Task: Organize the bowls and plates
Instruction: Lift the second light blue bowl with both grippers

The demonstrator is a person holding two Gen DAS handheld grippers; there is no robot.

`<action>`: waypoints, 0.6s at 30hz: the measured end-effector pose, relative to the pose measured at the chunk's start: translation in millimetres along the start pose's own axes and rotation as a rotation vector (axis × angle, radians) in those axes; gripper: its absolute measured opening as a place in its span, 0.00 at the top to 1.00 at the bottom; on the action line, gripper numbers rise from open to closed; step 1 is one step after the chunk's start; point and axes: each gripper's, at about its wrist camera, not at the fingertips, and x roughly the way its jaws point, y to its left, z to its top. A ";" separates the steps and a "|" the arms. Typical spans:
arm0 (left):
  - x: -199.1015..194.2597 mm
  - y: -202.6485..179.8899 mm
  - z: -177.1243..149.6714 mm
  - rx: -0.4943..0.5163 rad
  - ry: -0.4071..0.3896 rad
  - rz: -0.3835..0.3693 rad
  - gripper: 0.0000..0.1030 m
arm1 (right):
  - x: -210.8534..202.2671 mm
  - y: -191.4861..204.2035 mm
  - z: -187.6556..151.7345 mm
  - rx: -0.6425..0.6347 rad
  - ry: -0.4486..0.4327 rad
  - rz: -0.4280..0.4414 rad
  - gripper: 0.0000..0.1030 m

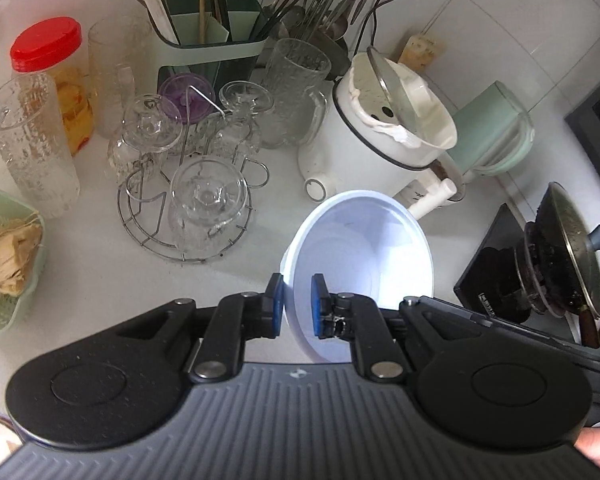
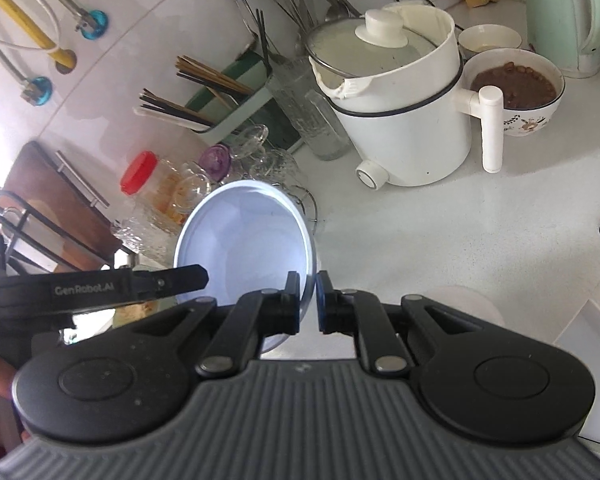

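Ribbed grey housing and black linkages frame the left tool (image 1: 297, 306), its blue pads clenched on the rim of a smooth white bowl (image 1: 364, 252), raised above the white tabletop (image 1: 100, 276) near a wire rack of glass cups (image 1: 188, 216)

Right view: right tool (image 2: 309, 302) likewise grips the bowl (image 2: 244, 248) at its opposite rim; a glossy white electric pot (image 2: 404, 120) stands beyond

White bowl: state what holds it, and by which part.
Both grippers hold the white bowl by its rim: the left gripper clamps one edge, the right gripper the opposite edge, one pad inside and one outside.
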 end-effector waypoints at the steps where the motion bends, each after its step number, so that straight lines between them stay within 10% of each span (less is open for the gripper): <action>1: -2.8 -0.4 -2.4 0.005 -0.002 -0.001 0.86 | -2.2 0.6 -2.2 0.002 -0.004 0.001 0.89; 18: -47.3 19.7 -53.3 -0.002 -0.035 0.031 0.85 | -17.2 23.1 -42.4 -0.012 0.010 0.042 0.89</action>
